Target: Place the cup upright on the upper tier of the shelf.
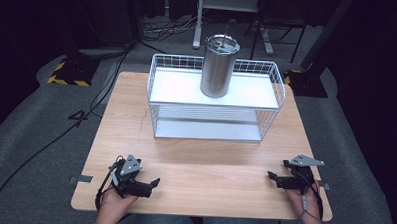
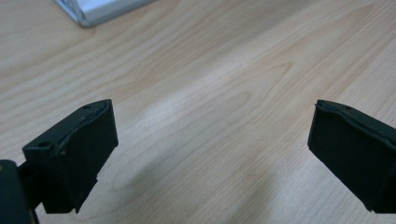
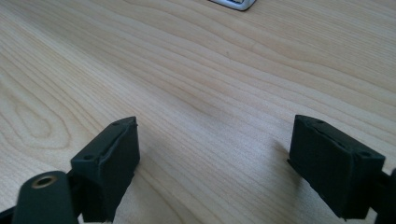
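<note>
A steel tumbler (image 1: 218, 66) with a lid and straw stands upright on the top shelf of a white wire rack (image 1: 277, 84) at the back of the wooden table (image 1: 199, 162). My left gripper (image 1: 154, 183) rests low over the table near the front left, held by a hand, pointing right. Its jaws are open with bare wood between them (image 2: 210, 135). My right gripper (image 1: 271, 176) sits near the front right edge and points left. Its jaws also stand apart with nothing between them (image 3: 215, 149). Both grippers are well short of the rack.
The rack's lower shelf (image 1: 208, 128) holds nothing. A corner of the rack base shows in the left gripper view (image 2: 88, 14) and in the right gripper view (image 3: 236, 3). Black cables (image 1: 45, 146) and stand feet lie on the grey floor around the table.
</note>
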Available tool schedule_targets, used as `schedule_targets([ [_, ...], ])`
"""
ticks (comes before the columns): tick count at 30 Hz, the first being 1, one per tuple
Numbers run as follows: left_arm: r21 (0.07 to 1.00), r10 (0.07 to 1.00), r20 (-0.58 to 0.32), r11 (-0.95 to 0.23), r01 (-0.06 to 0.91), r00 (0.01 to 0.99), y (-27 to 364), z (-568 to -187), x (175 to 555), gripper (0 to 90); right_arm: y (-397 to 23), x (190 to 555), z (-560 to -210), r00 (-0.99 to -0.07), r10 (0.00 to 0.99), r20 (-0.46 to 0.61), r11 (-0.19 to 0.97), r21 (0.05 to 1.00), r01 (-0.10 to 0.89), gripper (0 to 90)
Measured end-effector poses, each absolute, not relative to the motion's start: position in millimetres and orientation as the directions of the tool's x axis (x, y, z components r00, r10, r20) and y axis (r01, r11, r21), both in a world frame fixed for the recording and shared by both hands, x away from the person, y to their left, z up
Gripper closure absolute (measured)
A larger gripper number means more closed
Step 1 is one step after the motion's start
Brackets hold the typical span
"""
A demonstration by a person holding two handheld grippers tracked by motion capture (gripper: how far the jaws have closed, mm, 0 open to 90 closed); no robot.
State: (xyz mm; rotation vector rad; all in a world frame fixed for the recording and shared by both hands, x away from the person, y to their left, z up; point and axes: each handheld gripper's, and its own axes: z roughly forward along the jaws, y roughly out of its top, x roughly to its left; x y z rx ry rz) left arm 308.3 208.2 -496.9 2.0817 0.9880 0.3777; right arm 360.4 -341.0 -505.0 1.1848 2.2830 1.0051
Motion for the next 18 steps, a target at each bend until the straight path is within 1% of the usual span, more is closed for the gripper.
schedule_targets([
  [1, 0.759, 0.755, -0.061, -0.389, 0.521, 0.653, 208.2, -496.9, 308.3, 2.1, -341.0, 360.4, -505.0, -0.574, 0.819, -0.006, 0.389, 0.739, 0.549, 16.6],
  [2, 0.736, 0.762, -0.075, -0.394, 0.551, 0.644, 207.1, -501.1, 310.3, 2.1, -341.0, 360.4, -505.0, -0.574, 0.819, -0.005, 0.390, 0.739, 0.549, 16.6],
  [6, 0.688, 0.774, -0.073, -0.417, 0.594, 0.629, 204.1, -505.6, 313.8, 2.1, -341.0, 360.4, -505.0, -0.574, 0.819, -0.005, 0.390, 0.739, 0.549, 16.6],
  [9, 0.684, 0.780, -0.065, -0.419, 0.597, 0.622, 203.4, -505.9, 314.4, 2.7, -341.0, 360.3, -505.0, -0.574, 0.819, -0.005, 0.389, 0.739, 0.549, 16.6],
  [11, 0.678, 0.786, -0.034, -0.436, 0.592, 0.618, 202.3, -505.7, 314.2, 4.2, -341.0, 360.3, -505.0, -0.574, 0.819, -0.005, 0.389, 0.739, 0.549, 16.6],
  [14, 0.673, 0.785, -0.011, -0.453, 0.585, 0.620, 200.4, -505.9, 313.6, 4.5, -341.1, 360.4, -505.0, -0.574, 0.819, -0.006, 0.390, 0.739, 0.549, 16.6],
  [18, 0.674, 0.786, -0.011, -0.451, 0.585, 0.618, 200.3, -506.0, 313.8, 4.5, -341.0, 360.3, -505.0, -0.574, 0.819, -0.006, 0.390, 0.739, 0.549, 16.6],
])
